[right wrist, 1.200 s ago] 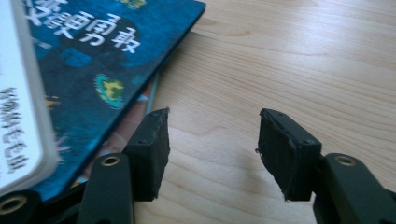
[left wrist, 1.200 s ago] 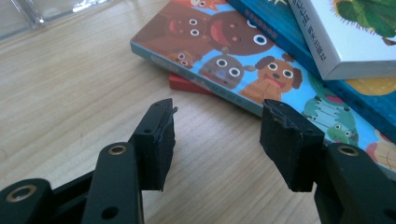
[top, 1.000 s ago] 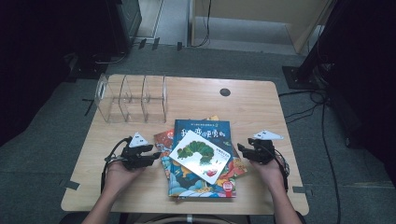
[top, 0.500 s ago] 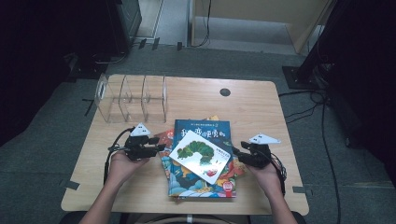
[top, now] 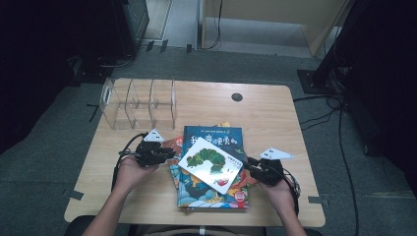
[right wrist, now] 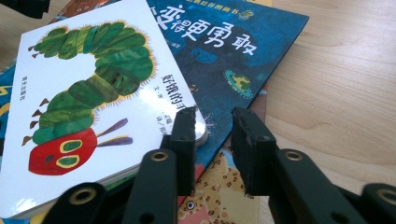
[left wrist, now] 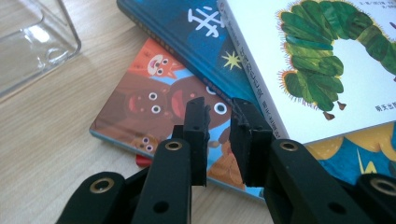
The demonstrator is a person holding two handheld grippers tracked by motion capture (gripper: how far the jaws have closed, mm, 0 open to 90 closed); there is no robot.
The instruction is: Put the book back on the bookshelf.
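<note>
books still piled on surface, clear rack empty (nothing sorted yet); left gripper and right gripper jaws just closing, narrow gap, nothing between, beside caterpillar book

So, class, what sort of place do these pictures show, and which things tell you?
Probably a lab or studio bench: a wooden table on grey carpet, trailing cables, dark equipment stands, plus picture books and a clear divider rack.

White book with green caterpillar picture

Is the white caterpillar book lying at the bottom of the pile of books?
No, the white caterpillar book lies on top of the pile, over the blue book.
</note>
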